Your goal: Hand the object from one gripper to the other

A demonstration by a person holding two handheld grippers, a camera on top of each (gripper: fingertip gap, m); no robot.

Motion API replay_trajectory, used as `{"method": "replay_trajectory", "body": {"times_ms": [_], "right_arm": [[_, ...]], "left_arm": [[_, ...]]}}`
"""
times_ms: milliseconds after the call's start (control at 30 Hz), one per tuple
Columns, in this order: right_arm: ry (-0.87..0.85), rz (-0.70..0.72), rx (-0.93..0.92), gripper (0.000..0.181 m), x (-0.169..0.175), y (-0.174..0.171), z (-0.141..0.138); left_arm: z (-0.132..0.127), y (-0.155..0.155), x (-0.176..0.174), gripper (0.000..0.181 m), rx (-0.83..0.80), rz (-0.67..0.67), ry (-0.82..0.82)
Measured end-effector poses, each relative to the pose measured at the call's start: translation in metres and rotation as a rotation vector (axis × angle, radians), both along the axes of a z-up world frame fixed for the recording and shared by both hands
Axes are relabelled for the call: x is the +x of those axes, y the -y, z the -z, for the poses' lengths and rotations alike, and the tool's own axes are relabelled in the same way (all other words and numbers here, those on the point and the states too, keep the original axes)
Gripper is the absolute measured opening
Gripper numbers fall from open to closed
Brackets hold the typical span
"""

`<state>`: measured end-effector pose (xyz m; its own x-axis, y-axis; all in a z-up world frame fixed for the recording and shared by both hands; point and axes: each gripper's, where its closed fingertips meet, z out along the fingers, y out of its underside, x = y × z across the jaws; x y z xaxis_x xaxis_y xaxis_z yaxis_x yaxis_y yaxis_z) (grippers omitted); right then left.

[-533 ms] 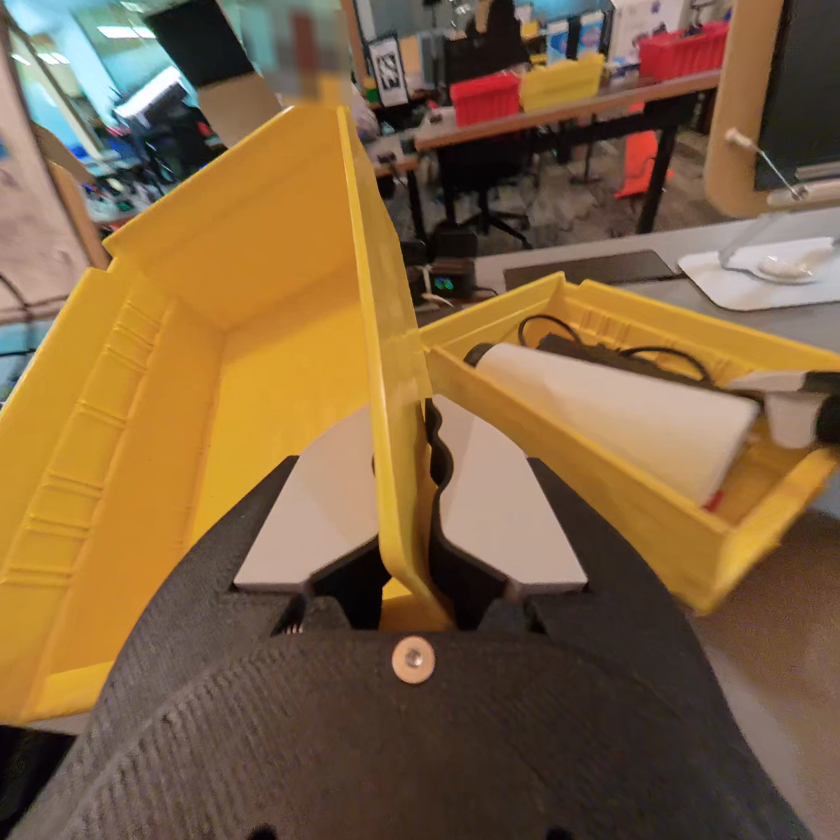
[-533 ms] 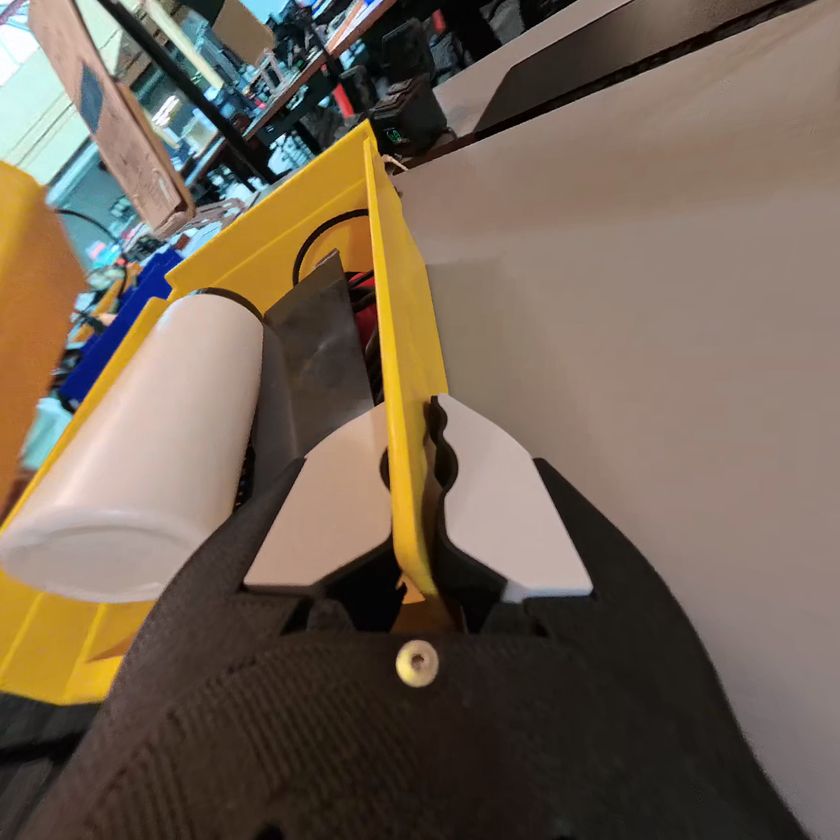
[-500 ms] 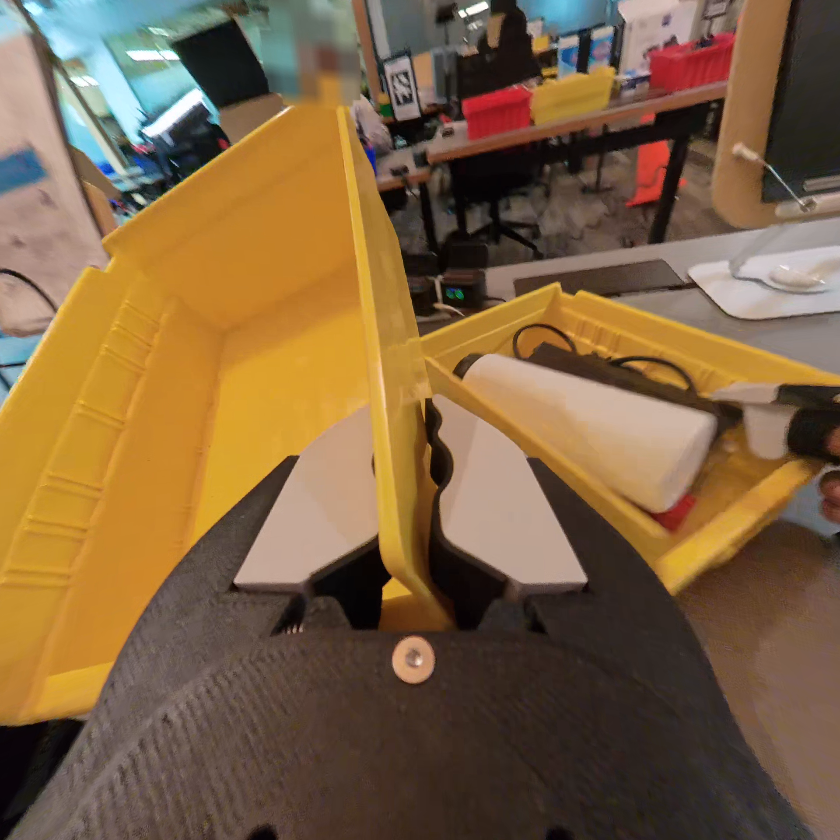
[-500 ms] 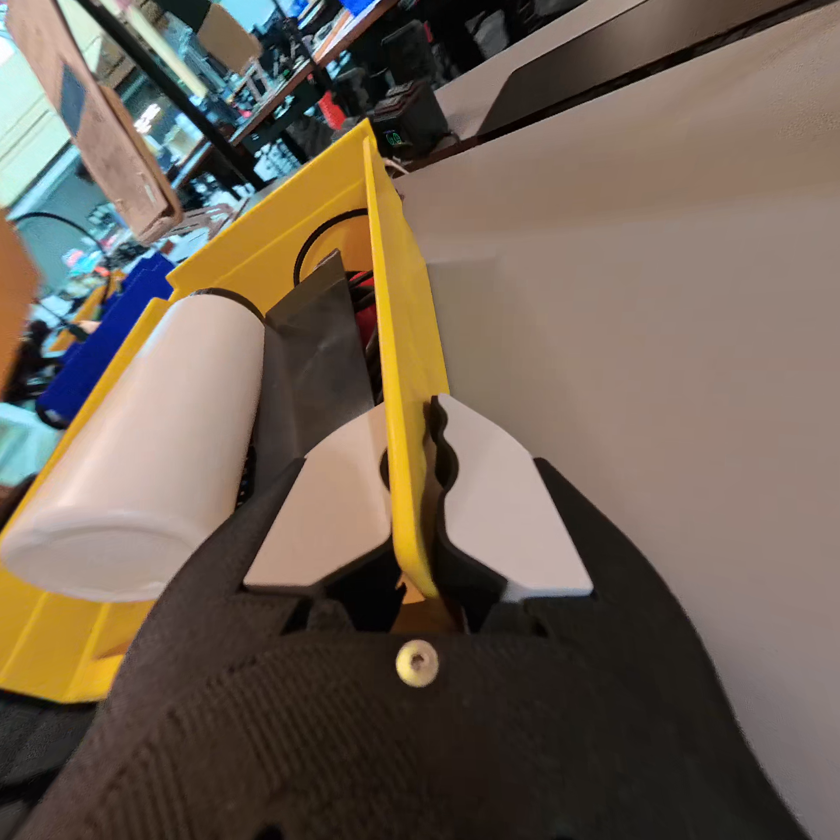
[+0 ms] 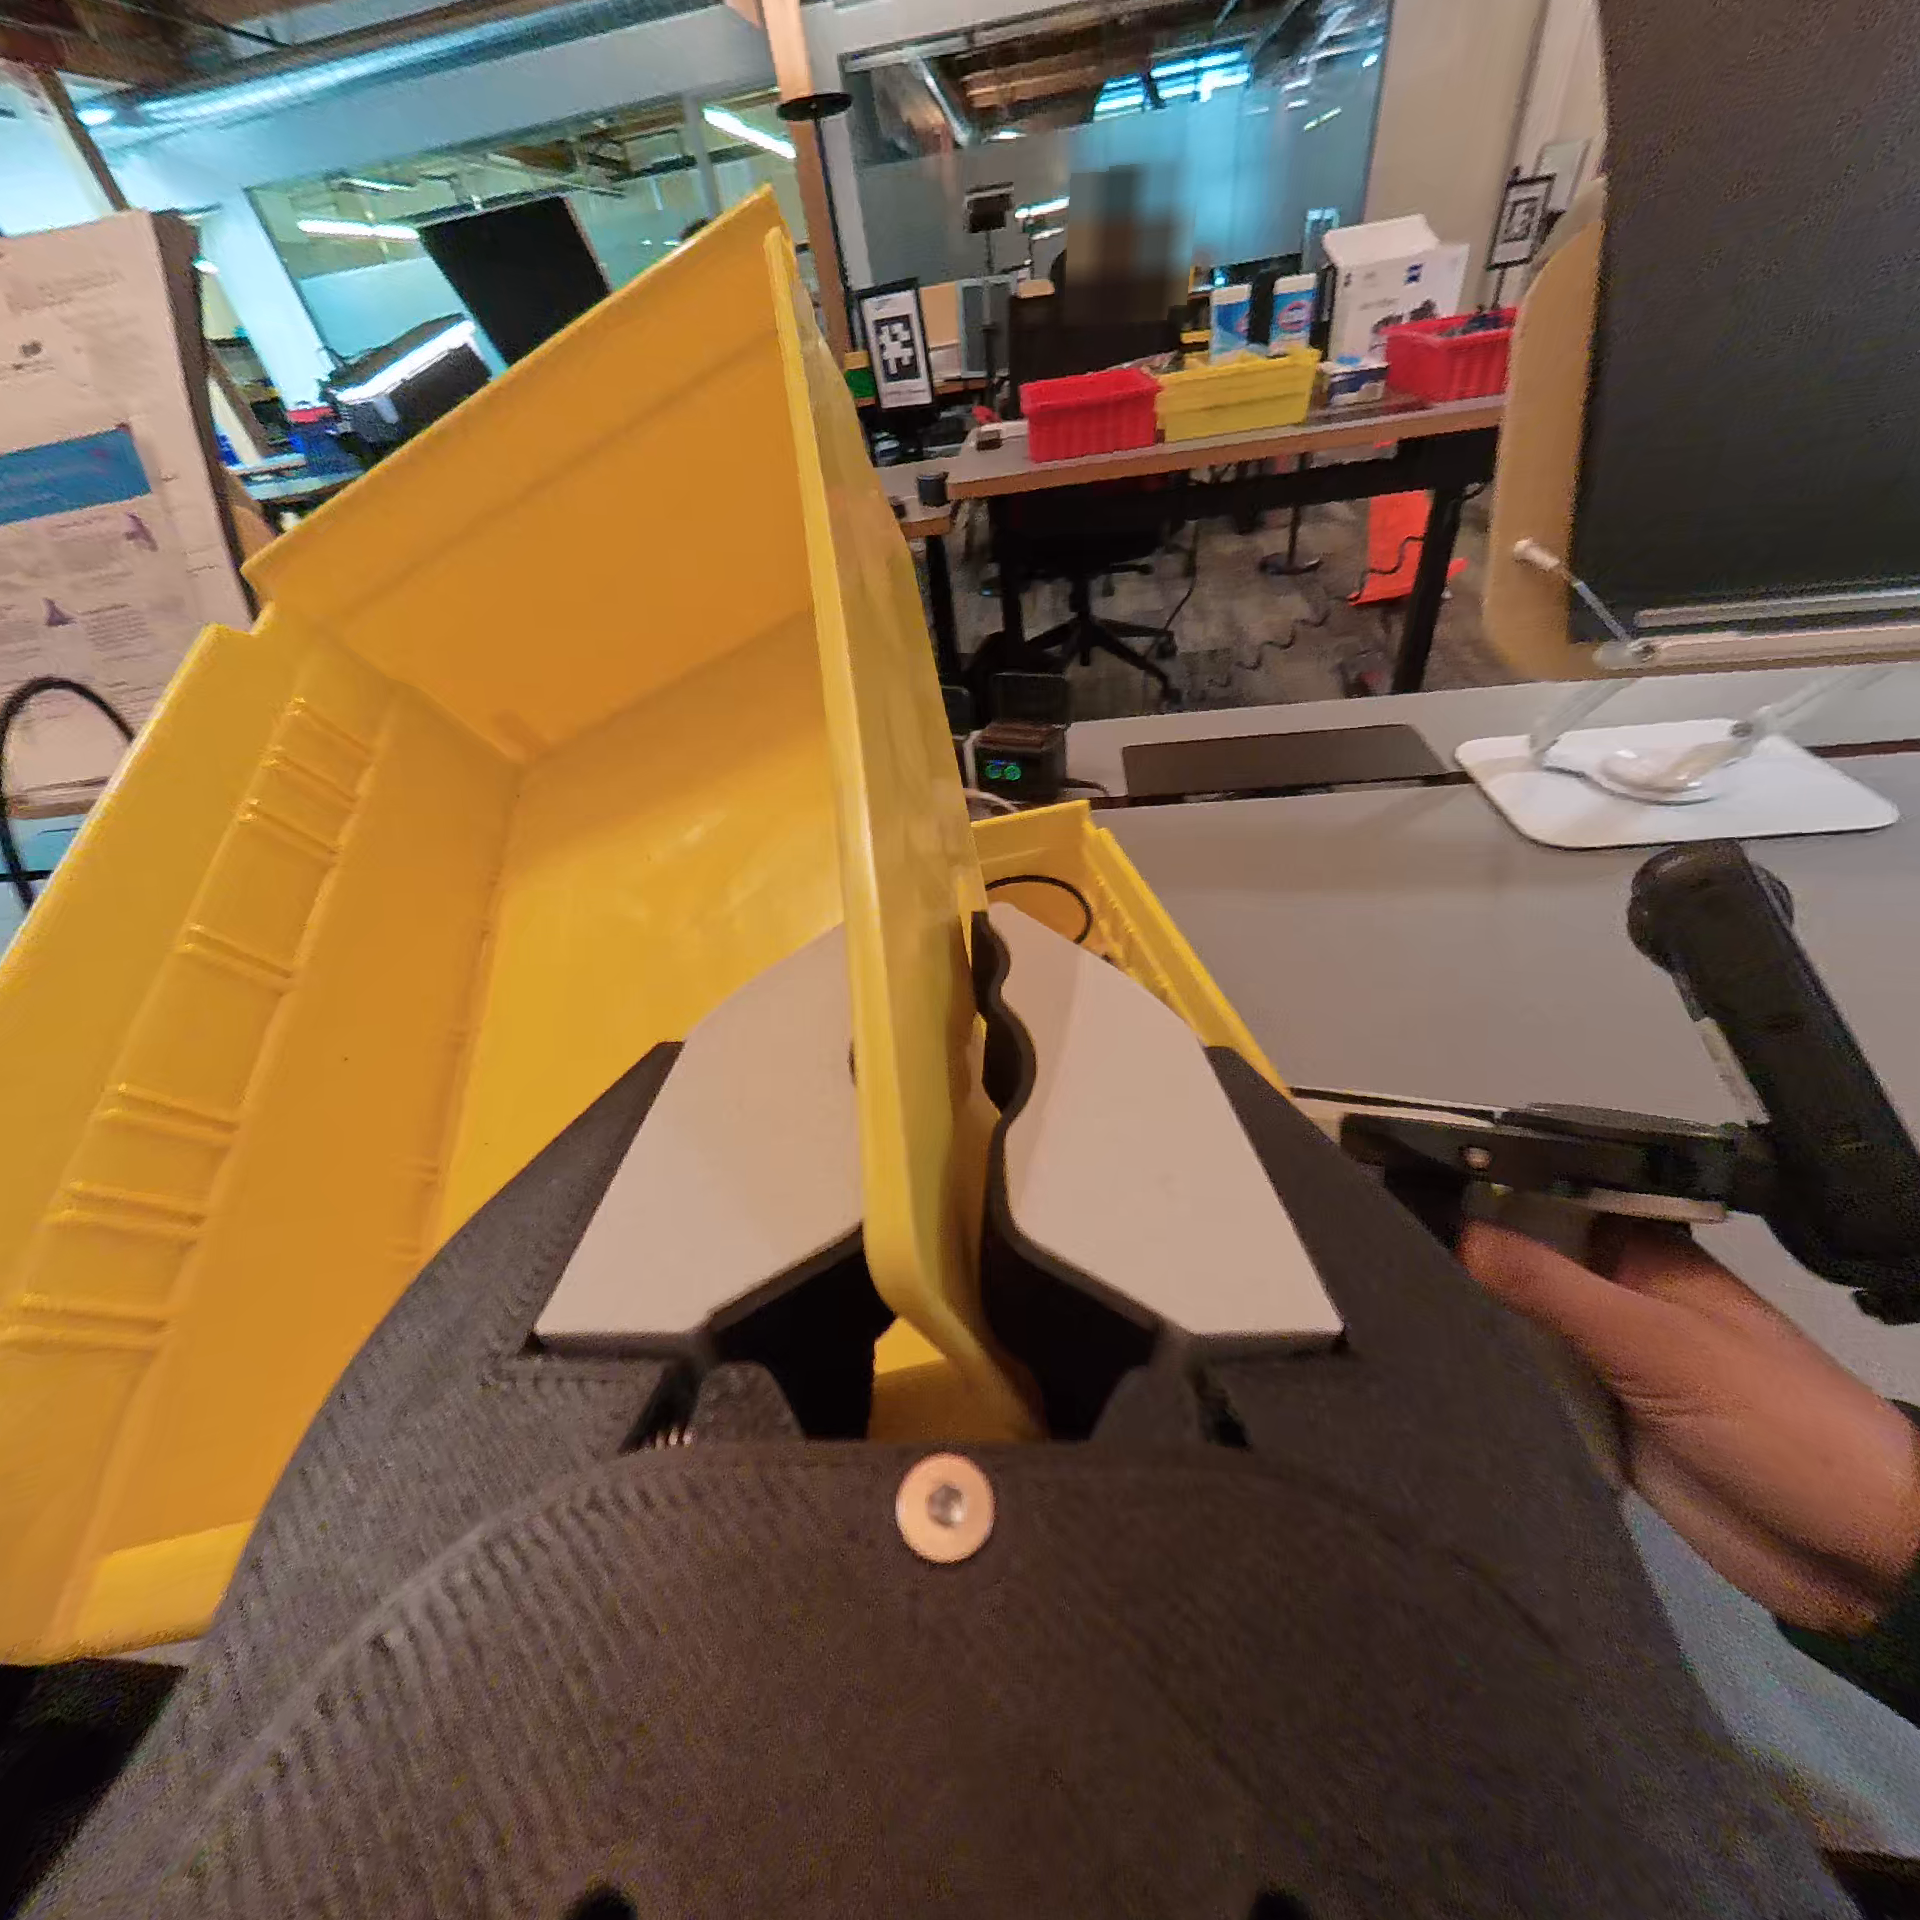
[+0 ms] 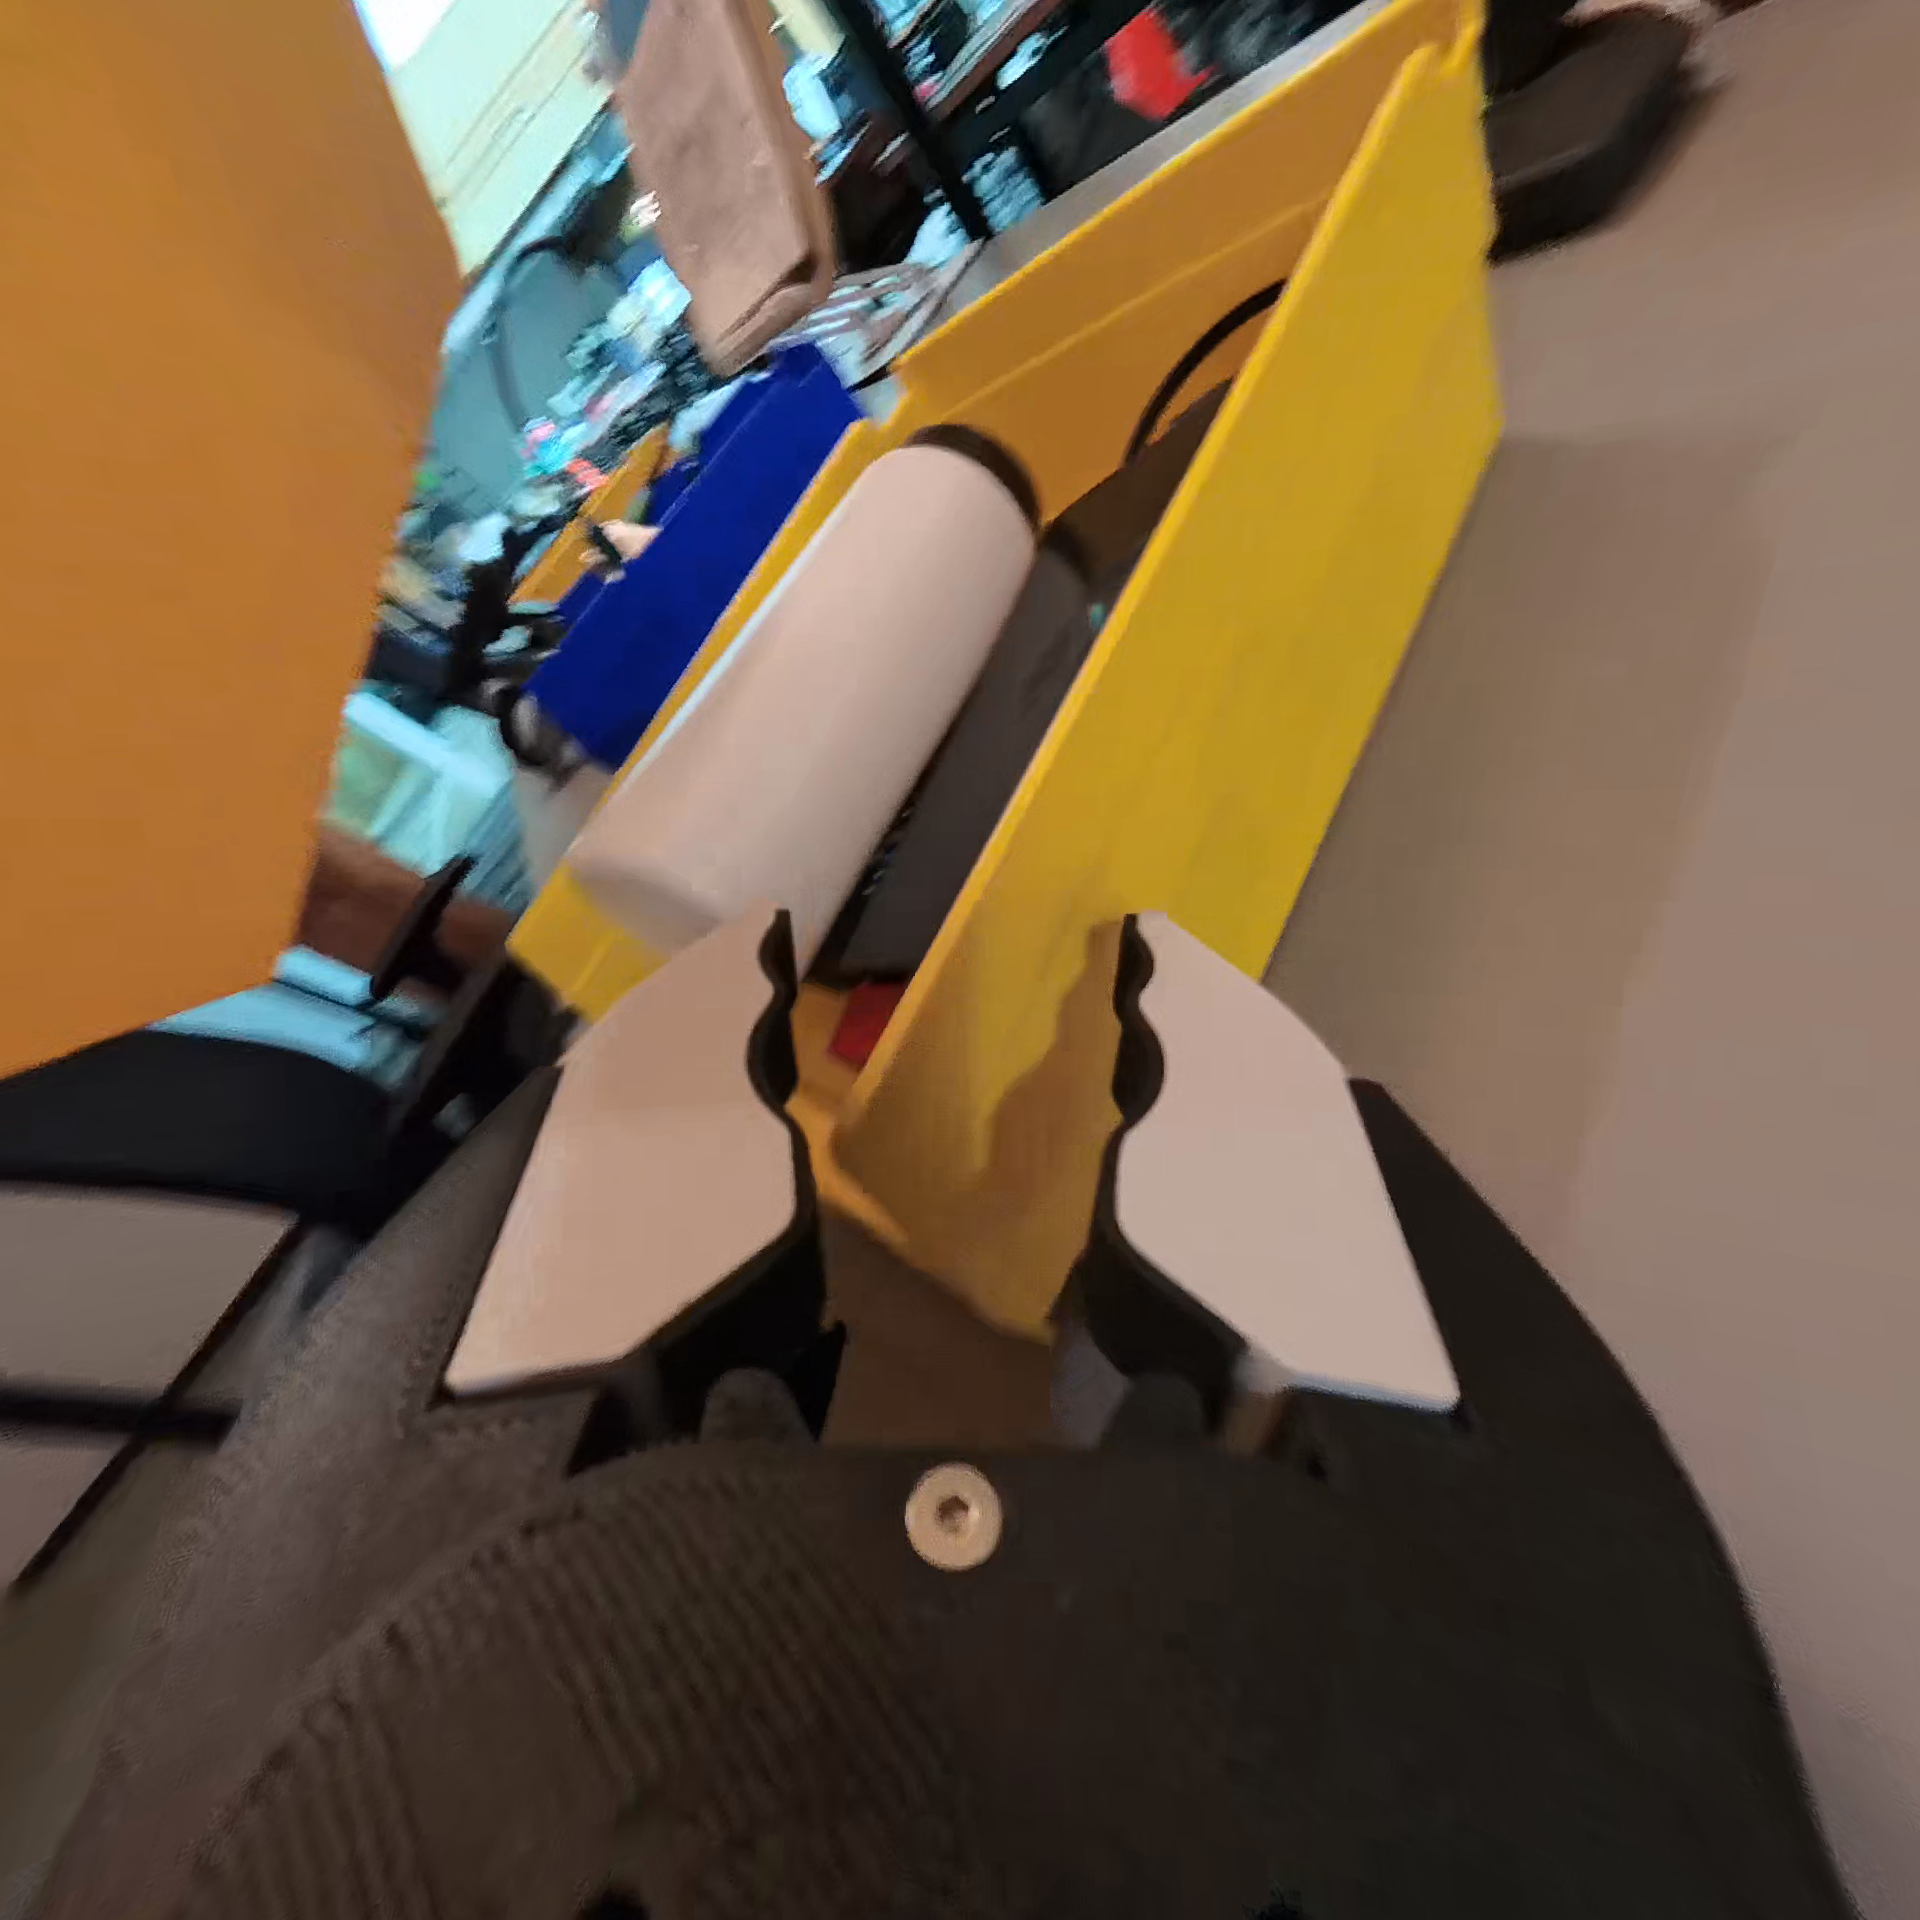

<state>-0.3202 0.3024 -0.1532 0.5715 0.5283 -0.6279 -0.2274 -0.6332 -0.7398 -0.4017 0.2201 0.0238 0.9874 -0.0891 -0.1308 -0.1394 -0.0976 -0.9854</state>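
Two yellow bins are in play here, and two claws. The left claw [image 5: 914, 1049] is clenching on the right-hand side wall of the empty yellow bin [image 5: 436, 935], one grey finger [image 5: 727, 1164] inside the bin and the other outside, the wall pinched tight between them; the bin is tilting up off the counter [image 5: 1434, 956], its open mouth rising toward eleven o'clock in the left wrist view. The second yellow bin [image 6: 1226, 665] is sitting on the counter [image 6: 1662, 727] just to the right of the first, and in the left wrist view only its far corner [image 5: 1091, 862] is peeking out at one o'clock behind the claw. The right claw [image 6: 951, 997] is standing released: its two fingers [image 6: 644, 1164] are spread apart with the near end of that bin's side wall lying loose in the gap, closer to the right finger. Inside this second bin one white cylinder [image 6: 831, 675] is lying lengthwise, with a dark flat item beside it, a red scrap near the front and a loop of black cable at the far end. In the left wrist view the person's hand [image 5: 1683, 1423] is showing at four o'clock, gripping the right tool's black handle. Farther back, on another table, two red bins [image 5: 1089, 416] and one yellow one are sitting in a row, and a white mat [image 5: 1683, 790] is lying on the counter at two o'clock.
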Motion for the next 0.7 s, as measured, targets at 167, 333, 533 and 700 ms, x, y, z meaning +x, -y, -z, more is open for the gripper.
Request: {"method": "replay_trajectory", "body": {"times_ms": [167,333,533,700], "right_arm": [[-0.295,0.003,0.092,0.06,0.102,0.04,-0.065],[-0.171,0.149,0.162,0.06,0.269,0.076,-0.067],[-0.043,0.308,0.194,0.058,0.446,0.147,-0.056],[0.017,0.338,0.203,0.068,0.526,0.223,-0.039]], "left_arm": [[-0.019,0.01,0.047,0.007,-0.015,0.15,0.022],[-0.041,0.031,0.142,0.007,0.001,0.421,0.111],[-0.008,0.066,0.318,0.008,-0.041,0.762,0.035],[0.064,0.081,0.466,0.007,-0.184,0.9,-0.049]]}}
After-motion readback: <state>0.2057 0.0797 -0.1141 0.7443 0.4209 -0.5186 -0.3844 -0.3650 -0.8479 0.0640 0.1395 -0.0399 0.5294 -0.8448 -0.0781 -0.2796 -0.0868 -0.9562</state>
